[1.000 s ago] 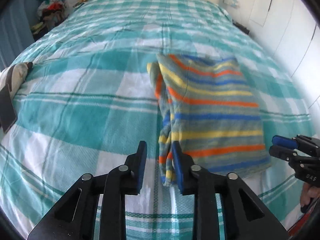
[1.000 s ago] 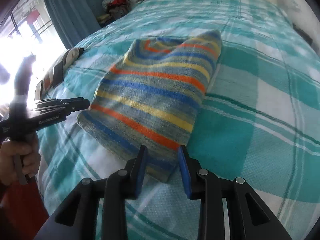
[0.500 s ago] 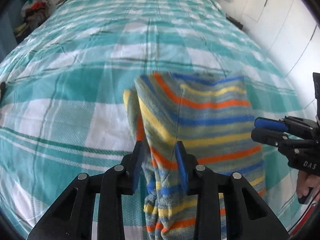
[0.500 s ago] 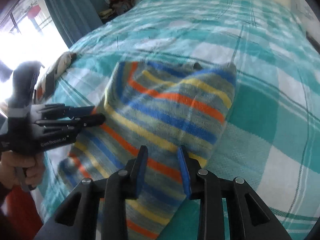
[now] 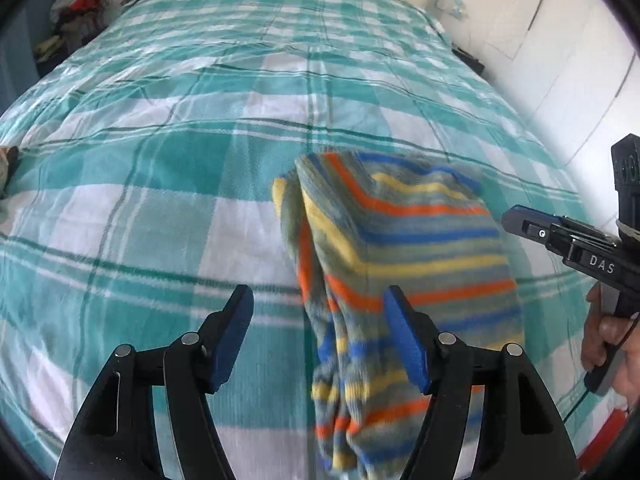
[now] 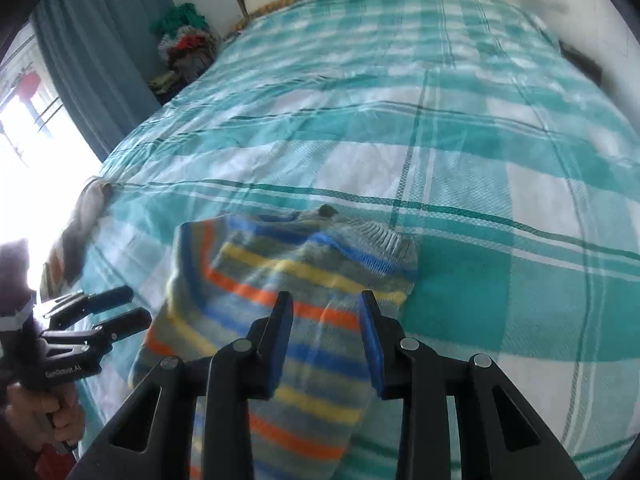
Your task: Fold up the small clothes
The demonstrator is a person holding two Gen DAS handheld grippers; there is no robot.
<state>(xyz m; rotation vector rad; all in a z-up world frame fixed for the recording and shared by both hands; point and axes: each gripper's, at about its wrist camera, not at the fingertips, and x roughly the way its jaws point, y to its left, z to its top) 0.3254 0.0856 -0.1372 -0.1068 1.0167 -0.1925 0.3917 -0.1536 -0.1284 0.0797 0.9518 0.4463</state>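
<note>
A small striped garment, grey with orange, yellow and blue bands, lies folded over on the teal checked bedspread. My left gripper is open, its jaws wide apart over the garment's near left edge. My right gripper is open, its jaws astride the garment's near part. In the left wrist view the right gripper shows at the garment's right side. In the right wrist view the left gripper shows at its left side.
A pile of clothes sits beside the bed's far left corner. Another cloth item lies at the bed's left edge. A blue curtain and a bright window stand to the left, a white wall to the right.
Both grippers carried the garment's near edge forward and folded it over. Both have now opened and let go of the cloth, the left one widest.
</note>
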